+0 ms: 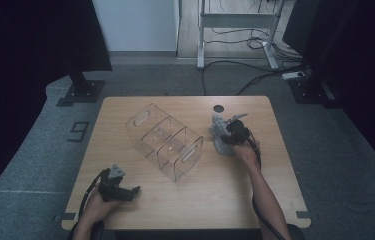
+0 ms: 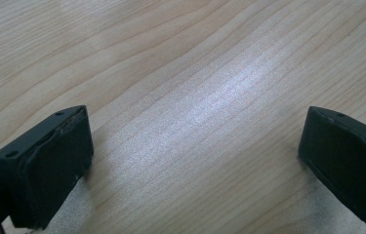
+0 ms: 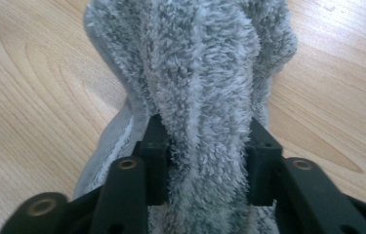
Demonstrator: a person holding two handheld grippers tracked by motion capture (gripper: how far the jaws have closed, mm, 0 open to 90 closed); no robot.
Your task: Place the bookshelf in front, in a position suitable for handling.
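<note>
High view: the right gripper (image 1: 223, 131) sits on a grey cloth (image 1: 218, 134) at the table's (image 1: 235, 200) right side, just right of a clear bin (image 1: 164, 141) with 3 compartments. The left gripper (image 1: 134, 191) rests near the front edge, well apart.

Left gripper view: its jaws stand wide over bare wood, holding nothing.

Right gripper view: the jaws pinch a raised fold of the fluffy, bunched cloth (image 3: 205, 87). To do this well, I'd squeeze deep into the fold before lifting, so the soft pile doesn't slip.
</note>
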